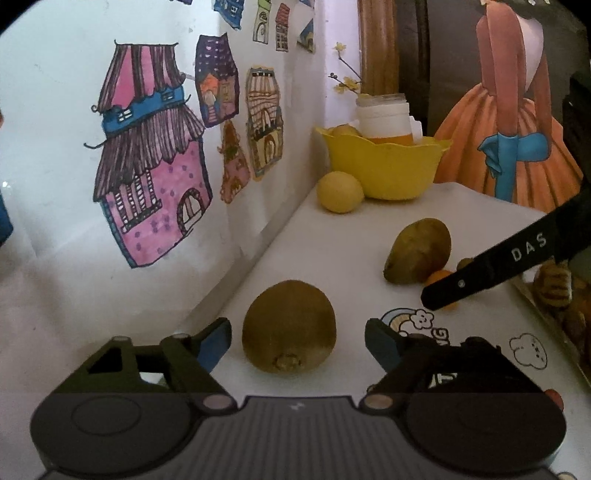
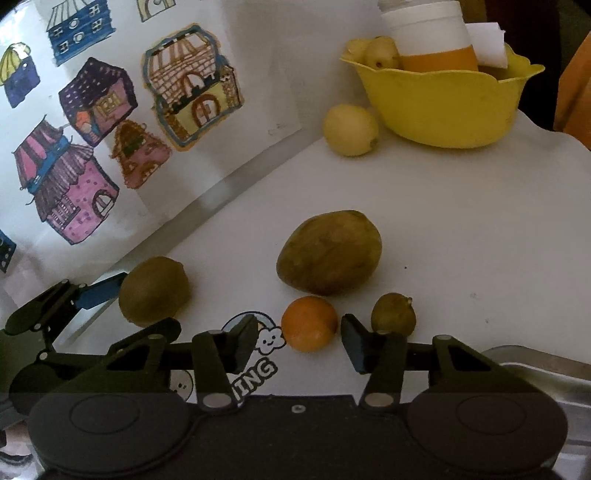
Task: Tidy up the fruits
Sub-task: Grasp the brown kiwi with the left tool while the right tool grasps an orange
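Note:
A brown kiwi (image 1: 289, 326) lies on the white table between the open jaws of my left gripper (image 1: 297, 341), not gripped; it also shows in the right wrist view (image 2: 153, 291). My right gripper (image 2: 299, 341) is open around a small orange (image 2: 309, 323), with the jaws apart from it. Beyond lie a large brown-green fruit (image 2: 330, 252), a small green fruit (image 2: 393, 314) and a yellow lemon (image 2: 351, 129). A yellow bowl (image 2: 443, 107) at the back holds yellow fruit and a white-and-orange bottle (image 2: 428, 33).
A wall with house drawings (image 1: 155, 162) runs along the table's left edge. A metal tray (image 2: 546, 373) sits at the right near my right gripper. A painting of an orange dress (image 1: 517, 122) stands behind the bowl. Cartoon stickers (image 1: 417, 321) mark the tabletop.

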`<state>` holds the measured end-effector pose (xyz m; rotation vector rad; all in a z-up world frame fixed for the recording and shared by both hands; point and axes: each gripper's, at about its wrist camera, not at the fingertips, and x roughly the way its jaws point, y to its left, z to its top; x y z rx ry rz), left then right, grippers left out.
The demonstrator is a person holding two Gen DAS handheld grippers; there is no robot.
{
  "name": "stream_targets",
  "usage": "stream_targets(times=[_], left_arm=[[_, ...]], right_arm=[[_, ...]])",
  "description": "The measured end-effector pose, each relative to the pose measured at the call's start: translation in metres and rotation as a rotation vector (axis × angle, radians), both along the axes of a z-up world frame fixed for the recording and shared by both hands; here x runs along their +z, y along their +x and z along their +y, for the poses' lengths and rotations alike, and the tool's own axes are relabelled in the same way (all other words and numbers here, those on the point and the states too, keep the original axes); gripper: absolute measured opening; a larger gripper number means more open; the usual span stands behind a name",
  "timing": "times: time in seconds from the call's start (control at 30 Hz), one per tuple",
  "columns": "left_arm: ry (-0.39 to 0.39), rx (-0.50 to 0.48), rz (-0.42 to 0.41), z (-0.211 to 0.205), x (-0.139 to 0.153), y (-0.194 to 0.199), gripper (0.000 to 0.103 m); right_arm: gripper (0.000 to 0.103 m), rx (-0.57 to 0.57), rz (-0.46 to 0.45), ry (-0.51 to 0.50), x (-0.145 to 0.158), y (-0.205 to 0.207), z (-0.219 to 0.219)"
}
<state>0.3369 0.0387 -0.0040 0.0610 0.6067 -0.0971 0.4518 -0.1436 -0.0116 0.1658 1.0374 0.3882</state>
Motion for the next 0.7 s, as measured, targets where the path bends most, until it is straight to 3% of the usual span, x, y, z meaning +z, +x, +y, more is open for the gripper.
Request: stream_targets(times=[0.7], left_arm=[[-0.052, 0.049, 0.059, 0.006, -0.007, 0.022, 0.061]], right_arm=[[0.045, 0.044, -0.033, -0.099, 0.003, 0.001, 0.012]])
